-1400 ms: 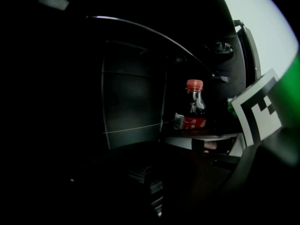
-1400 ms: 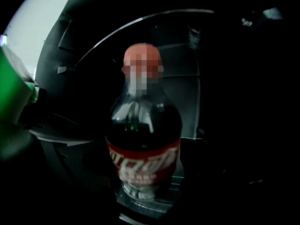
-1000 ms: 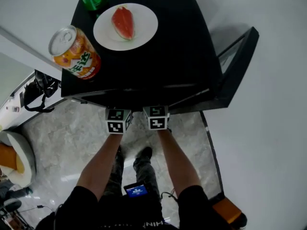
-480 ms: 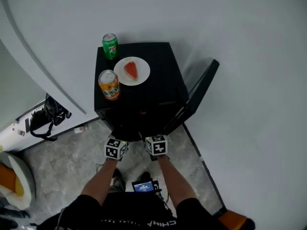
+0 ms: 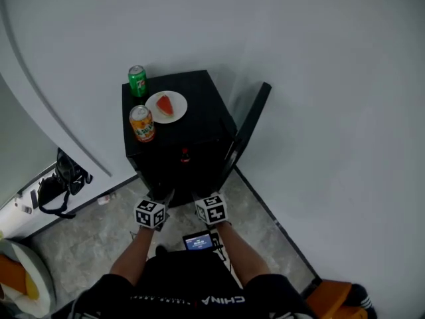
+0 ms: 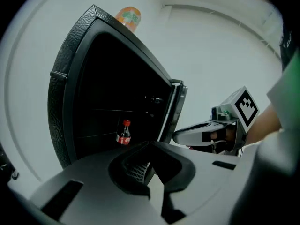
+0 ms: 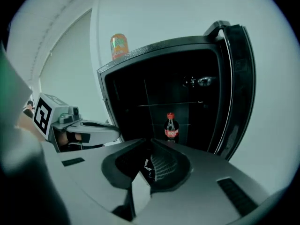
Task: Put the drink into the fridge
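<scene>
A small cola bottle [image 7: 171,127] with a red cap stands upright on a shelf inside the black mini fridge [image 5: 199,115]; I also see the bottle [image 6: 123,133] from the left gripper and, faintly, from above [image 5: 185,155]. The fridge door [image 5: 246,135] stands open to the right. Both grippers hang side by side in front of the opening, apart from the fridge. My left gripper [image 5: 161,198] is shut and empty. My right gripper [image 5: 201,198] has just been closing; its jaws meet with nothing between them [image 7: 149,143].
On the fridge top stand an orange can [image 5: 142,123], a green can [image 5: 137,81] and a white plate [image 5: 151,105] with a watermelon slice [image 5: 165,105]. A black bag [image 5: 63,185] lies on a white ledge at left. Pale walls rise behind and to the right.
Both grippers have drawn back from the fridge and risen. The head view has pulled away too, so the fridge looks much smaller and the bottle inside it shows.
</scene>
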The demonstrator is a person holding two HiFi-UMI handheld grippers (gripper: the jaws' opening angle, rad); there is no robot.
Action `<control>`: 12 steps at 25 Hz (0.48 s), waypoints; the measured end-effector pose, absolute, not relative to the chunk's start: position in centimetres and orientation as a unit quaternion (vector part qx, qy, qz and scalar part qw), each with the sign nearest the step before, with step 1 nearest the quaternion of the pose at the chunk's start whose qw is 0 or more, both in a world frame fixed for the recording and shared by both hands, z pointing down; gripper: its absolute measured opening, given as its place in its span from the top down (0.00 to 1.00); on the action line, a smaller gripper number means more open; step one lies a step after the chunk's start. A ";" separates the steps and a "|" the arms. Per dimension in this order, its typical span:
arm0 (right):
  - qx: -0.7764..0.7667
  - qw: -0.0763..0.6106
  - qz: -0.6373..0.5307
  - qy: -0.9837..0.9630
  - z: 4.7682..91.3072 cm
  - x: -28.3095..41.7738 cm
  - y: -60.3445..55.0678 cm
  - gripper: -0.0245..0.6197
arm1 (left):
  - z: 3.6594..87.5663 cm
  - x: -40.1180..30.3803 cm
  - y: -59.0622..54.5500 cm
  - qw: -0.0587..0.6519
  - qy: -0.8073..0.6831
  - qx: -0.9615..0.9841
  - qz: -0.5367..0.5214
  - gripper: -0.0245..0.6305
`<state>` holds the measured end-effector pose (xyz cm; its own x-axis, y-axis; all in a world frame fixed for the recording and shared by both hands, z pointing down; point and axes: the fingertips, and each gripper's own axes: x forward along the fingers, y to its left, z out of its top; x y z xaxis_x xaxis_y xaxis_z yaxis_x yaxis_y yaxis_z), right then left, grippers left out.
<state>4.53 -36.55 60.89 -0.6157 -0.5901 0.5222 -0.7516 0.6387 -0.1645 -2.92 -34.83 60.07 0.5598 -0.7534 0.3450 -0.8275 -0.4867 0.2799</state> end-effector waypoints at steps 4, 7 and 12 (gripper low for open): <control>0.373 0.203 0.178 -0.888 59.5 4.3 -36.7 0.93 | 59.3 -1.8 -34.8 0.202 -0.437 0.872 0.089 0.95; 0.366 0.200 0.178 -0.891 59.0 4.7 -36.4 0.93 | 58.2 -0.5 -34.3 0.196 -0.422 0.882 0.076 0.95; 0.353 0.211 0.176 -0.894 59.5 6.2 -35.8 0.94 | 58.5 0.8 -32.9 0.210 -0.425 0.878 0.061 0.95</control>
<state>6.19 -35.80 59.46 -0.6621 -0.5560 0.5024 -0.7052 0.6892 -0.1665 0.78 -32.90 58.51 0.6314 -0.7205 0.2866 -0.7722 -0.5506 0.3170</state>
